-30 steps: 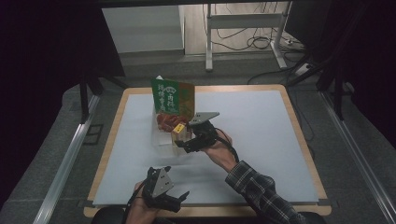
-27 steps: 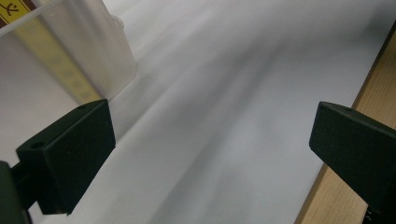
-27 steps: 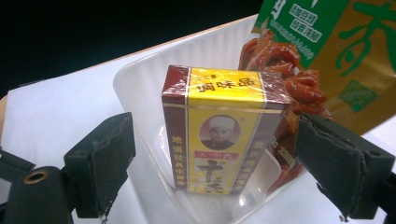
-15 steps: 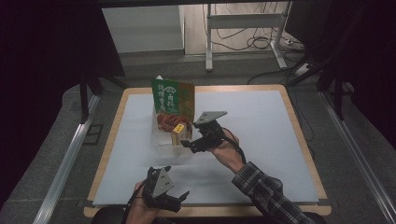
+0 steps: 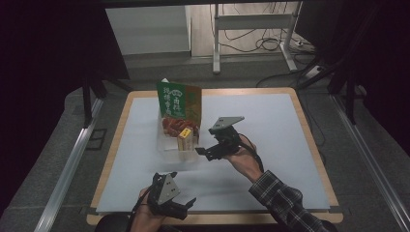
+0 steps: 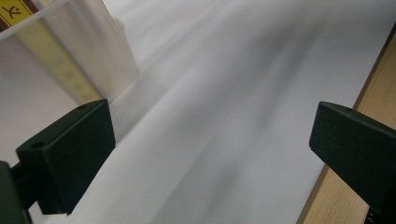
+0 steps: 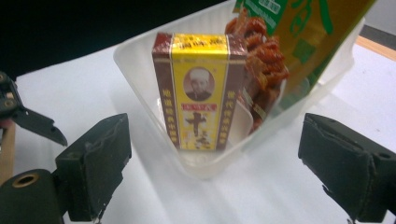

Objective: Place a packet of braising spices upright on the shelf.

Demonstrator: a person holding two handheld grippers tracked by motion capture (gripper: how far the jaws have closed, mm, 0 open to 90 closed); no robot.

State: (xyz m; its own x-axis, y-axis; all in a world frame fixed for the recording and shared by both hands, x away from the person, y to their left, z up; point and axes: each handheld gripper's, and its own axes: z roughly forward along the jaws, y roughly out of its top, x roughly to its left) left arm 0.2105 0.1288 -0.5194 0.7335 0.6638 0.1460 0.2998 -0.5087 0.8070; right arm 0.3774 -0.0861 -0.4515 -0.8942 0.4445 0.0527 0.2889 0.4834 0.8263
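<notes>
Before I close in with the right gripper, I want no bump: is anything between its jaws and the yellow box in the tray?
Only the tray's clear front wall. The yellow box stands upright inside the tray, behind that wall. The right gripper is open, with bare white table between its jaws and the tray.

yellow-and-brown box (image 7: pixel 198 93) in clear tray (image 7: pixel 140 70): front shows large "十", portrait above it, smaller Chinese print too blurred to read; green-gold bag (image 5: pixel 178 101) carries white Chinese characters, illegible; yellow label (image 6: pixel 14 10) reads "火"
</notes>
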